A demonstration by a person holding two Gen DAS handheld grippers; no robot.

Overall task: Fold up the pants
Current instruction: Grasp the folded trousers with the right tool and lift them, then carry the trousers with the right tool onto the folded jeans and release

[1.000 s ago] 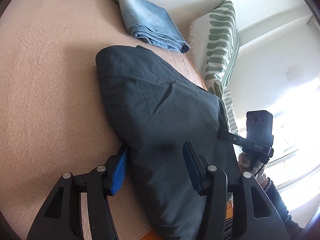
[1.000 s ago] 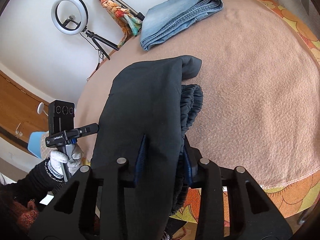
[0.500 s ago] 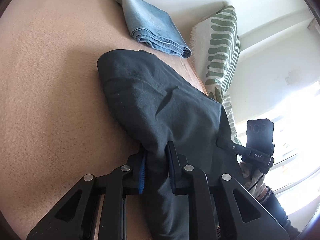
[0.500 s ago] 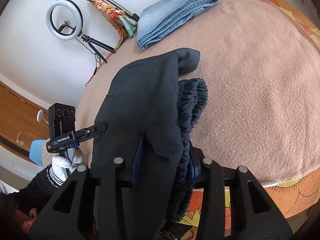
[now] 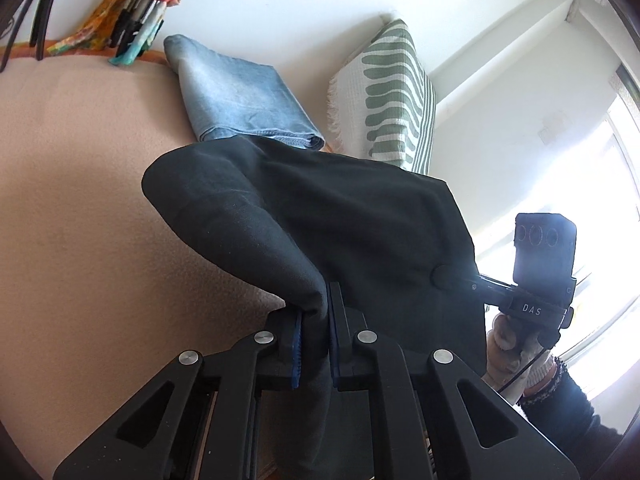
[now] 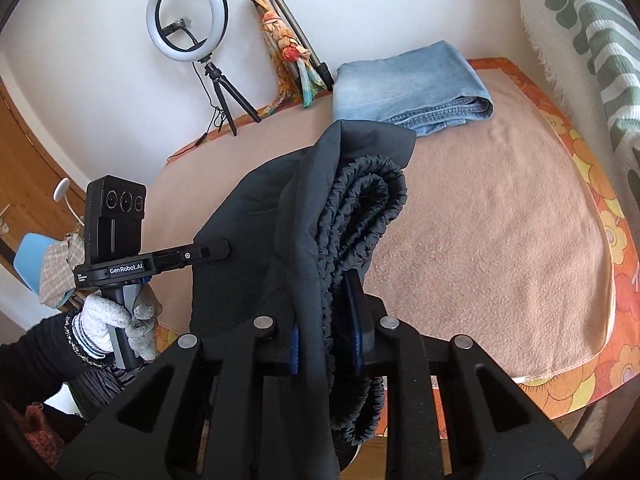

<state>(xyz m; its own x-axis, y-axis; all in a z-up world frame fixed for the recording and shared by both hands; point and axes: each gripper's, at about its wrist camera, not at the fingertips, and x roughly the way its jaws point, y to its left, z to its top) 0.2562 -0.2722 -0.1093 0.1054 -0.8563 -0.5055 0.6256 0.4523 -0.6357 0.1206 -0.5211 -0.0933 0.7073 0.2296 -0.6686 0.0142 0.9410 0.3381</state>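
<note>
Dark charcoal pants at centre. Faded light-blue jeans upper middle. Plain salmon-pink blanket right, over an orange flowered cover. White-and-green blotched throw upper right. White ring light upper left.

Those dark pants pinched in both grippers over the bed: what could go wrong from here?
The right gripper clamps a thick bundle with the gathered waistband; a layer might slip out of the pinch. The left gripper holds only a small bunch at the edge of the dark pants, so that side may pull free or sag unevenly. The folded jeans lie just beyond on the blanket; swinging cloth could brush and disturb them.
</note>
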